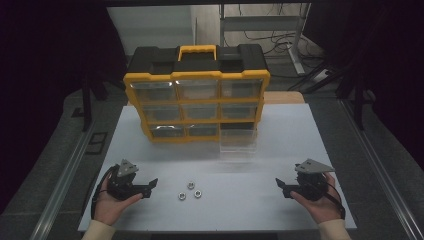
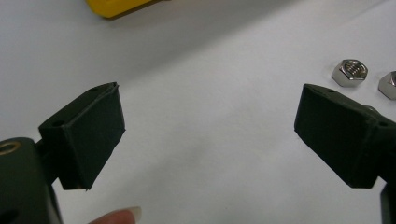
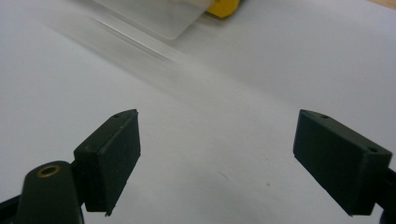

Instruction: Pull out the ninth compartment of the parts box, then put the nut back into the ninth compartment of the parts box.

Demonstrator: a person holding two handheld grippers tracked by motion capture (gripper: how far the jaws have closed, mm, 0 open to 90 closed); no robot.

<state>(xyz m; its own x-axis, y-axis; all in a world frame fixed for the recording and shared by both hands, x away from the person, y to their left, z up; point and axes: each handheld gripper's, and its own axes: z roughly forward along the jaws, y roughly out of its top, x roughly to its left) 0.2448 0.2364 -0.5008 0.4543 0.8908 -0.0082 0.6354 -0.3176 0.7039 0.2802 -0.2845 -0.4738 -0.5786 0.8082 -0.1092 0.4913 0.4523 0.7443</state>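
While both hands rest low on the white table top (image 1: 280,145), the left gripper (image 1: 150,186) sits at the near left with its black jaws spread wide and nothing between them. In the left gripper view its jaws stand far apart over bare white surface, and a fingertip shows at the bottom edge. Three small silver hexagonal metal nuts (image 1: 190,191) lie loose on the table just to the right of that gripper, near the front edge, close together; two of them show in the left gripper view (image 2: 350,72), beyond the right-hand jaw. The right gripper (image 1: 281,186) is at the near right, well apart from the nuts, its jaws likewise spread and empty. Farther back stands the yellow and black plastic organiser case (image 1: 197,100) with clear drawers. A clear plastic drawer (image 1: 238,140) sticks out at its lower right, resting on the table.
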